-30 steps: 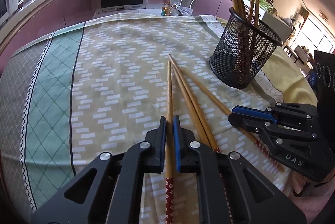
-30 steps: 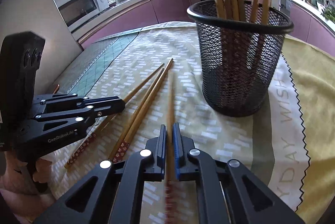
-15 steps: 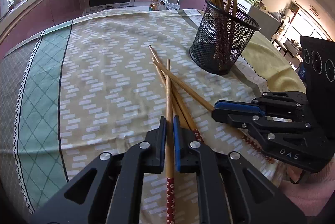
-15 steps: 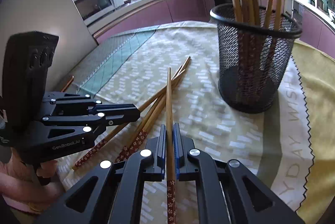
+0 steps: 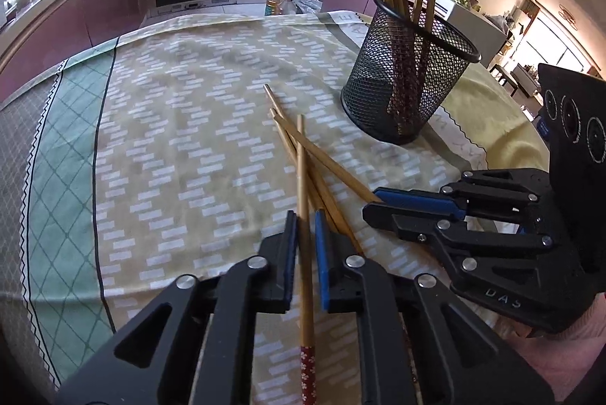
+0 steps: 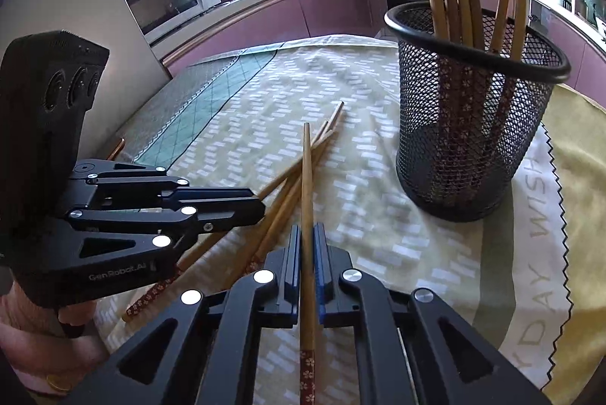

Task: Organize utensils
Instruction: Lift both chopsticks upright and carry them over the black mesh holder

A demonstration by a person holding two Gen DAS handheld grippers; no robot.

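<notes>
Two grippers, left gripper [image 5: 303,242] and right gripper [image 6: 307,255], each clamping one chopstick [image 5: 303,215], microwave [image 6: 170,1] only rightward

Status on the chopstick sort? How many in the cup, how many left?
Done: at least five chopsticks stand in the mesh cup. In hand: the left gripper and right gripper are each shut on one chopstick. Left: about three loose chopsticks lie crossed on the tablecloth.

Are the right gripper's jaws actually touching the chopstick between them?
Touching. The right wrist view shows the right gripper with both jaws pressed against the chopstick, no gap on either side of its shaft.
</notes>
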